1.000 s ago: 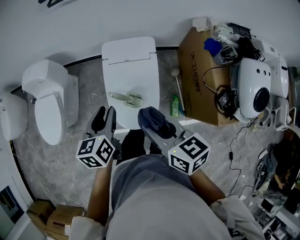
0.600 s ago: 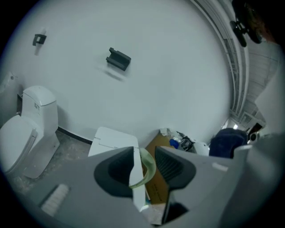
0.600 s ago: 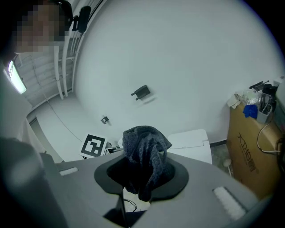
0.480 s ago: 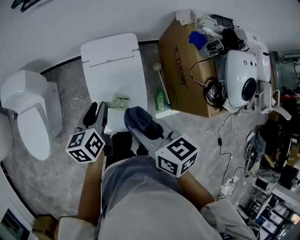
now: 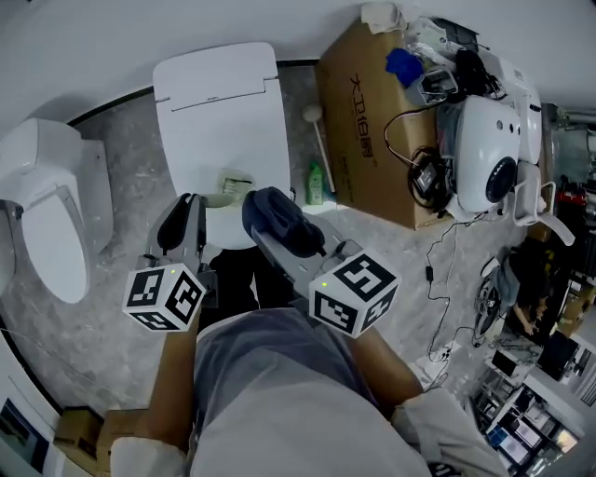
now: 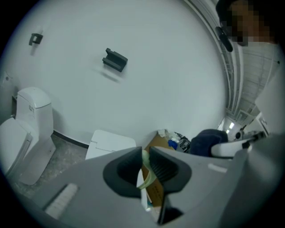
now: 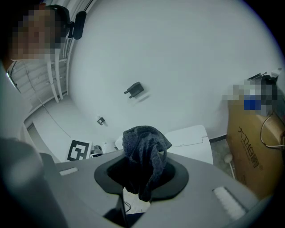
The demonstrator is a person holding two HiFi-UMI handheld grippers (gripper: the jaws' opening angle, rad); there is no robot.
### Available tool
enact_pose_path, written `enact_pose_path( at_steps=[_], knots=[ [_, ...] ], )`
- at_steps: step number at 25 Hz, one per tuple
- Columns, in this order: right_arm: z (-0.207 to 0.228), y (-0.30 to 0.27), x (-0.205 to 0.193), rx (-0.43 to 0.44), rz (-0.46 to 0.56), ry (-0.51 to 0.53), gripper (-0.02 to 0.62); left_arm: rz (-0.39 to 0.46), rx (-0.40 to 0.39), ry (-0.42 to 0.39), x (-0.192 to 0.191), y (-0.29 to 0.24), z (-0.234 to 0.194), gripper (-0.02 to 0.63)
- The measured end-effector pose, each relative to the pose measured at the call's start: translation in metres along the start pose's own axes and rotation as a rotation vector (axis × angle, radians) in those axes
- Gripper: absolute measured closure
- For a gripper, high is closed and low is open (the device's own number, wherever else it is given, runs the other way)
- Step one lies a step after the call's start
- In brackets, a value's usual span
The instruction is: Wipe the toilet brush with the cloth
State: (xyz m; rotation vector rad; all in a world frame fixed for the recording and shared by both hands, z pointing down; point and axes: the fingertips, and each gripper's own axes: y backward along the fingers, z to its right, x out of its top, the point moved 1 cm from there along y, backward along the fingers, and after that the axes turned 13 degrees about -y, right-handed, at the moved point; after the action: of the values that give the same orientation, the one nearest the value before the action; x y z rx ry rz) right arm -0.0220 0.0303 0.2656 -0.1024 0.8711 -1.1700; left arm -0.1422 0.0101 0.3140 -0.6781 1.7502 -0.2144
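White square-lidded toilet (image 5: 223,102) against a white wall (image 5: 112,28), second toilet (image 5: 51,214) to its left, grey marbled floor (image 5: 130,186), green bottle (image 5: 316,183) and white ball-tipped stick (image 5: 313,115) between the square-lidded toilet and a cardboard box (image 5: 358,130), black cables (image 5: 424,177) draped over the box, white rounded device (image 5: 489,149) just beside it, dark bracket (image 6: 115,60) on the wall.

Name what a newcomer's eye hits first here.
The dark blue cloth bunched in the right gripper stands out at the centre of the head view. Beside it, the left gripper pinches a pale green toilet brush above the closed white toilet lid. A clutter-topped cardboard box stands at right.
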Motion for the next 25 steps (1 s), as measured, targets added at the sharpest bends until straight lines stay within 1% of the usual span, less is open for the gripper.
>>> enact_pose_path(
  at_steps=[6, 11, 18, 21, 25],
  knots=[
    [0.024, -0.026, 0.011, 0.026, -0.051, 0.011, 0.492, 0.029, 0.04, 0.005, 0.001, -0.002, -0.004, 0.606],
    [0.045, -0.045, 0.012, 0.047, -0.095, -0.007, 0.492, 0.043, 0.064, 0.017, 0.001, -0.005, -0.004, 0.606],
    [0.073, -0.075, 0.002, 0.082, -0.172, -0.023, 0.492, 0.06, 0.115, 0.013, 0.003, -0.007, -0.006, 0.606],
    [0.089, -0.089, -0.004, 0.086, -0.208, -0.031, 0.492, 0.063, 0.125, 0.002, 0.004, -0.01, -0.004, 0.606],
    [0.105, -0.106, -0.015, 0.106, -0.254, -0.048, 0.492, 0.073, 0.133, 0.014, 0.002, -0.011, -0.005, 0.606]
  ],
)
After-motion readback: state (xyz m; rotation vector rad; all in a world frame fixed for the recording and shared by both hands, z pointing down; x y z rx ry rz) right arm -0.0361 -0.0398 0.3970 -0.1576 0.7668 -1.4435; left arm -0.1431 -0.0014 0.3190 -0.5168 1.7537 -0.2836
